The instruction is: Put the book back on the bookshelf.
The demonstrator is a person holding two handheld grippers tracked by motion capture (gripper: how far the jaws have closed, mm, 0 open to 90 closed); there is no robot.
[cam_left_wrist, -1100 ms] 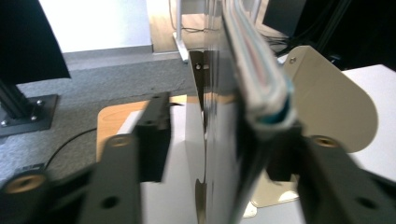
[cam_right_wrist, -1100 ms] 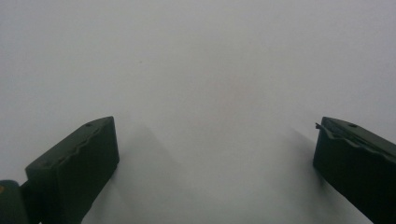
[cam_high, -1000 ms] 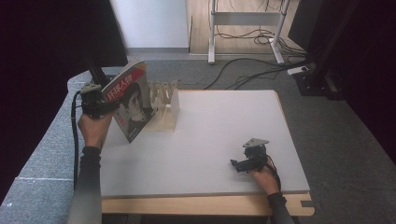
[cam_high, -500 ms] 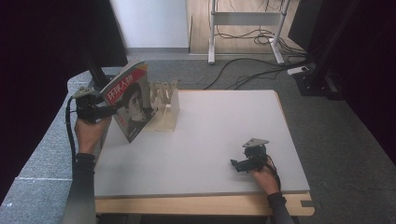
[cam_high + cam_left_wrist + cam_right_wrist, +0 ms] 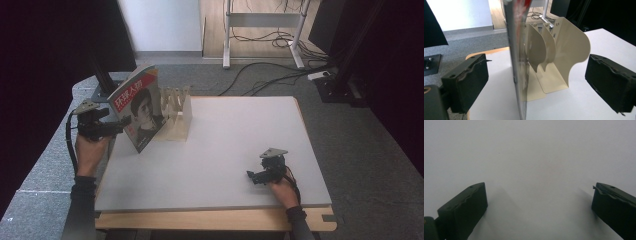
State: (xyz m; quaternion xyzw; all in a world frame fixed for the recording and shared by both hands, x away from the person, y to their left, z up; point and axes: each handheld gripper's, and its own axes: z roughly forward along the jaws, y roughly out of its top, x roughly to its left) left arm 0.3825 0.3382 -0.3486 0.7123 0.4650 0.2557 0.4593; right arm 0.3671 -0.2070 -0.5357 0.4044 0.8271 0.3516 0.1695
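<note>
Left tongs (image 5: 118,126) have backed off toward the desk's left edge since a second ago, jaws just been opening; magazine no longer pinched.

High view: one magazine (image 5: 140,112) stands tilted against the left end of one cream file rack (image 5: 176,115), at the desk's (image 5: 235,145) far-left corner. Cover has red-banner characters, too small to read, plus a portrait. Right tongs (image 5: 251,176) sit well apart from the rack, near the desk's front edge.

Left gripper view: magazine edge-on between the spread pads (image 5: 465,86), touching neither. Three curved dividers counted on the rack behind.

Right gripper view: jaws spread wide, released, bare desk between.
</note>
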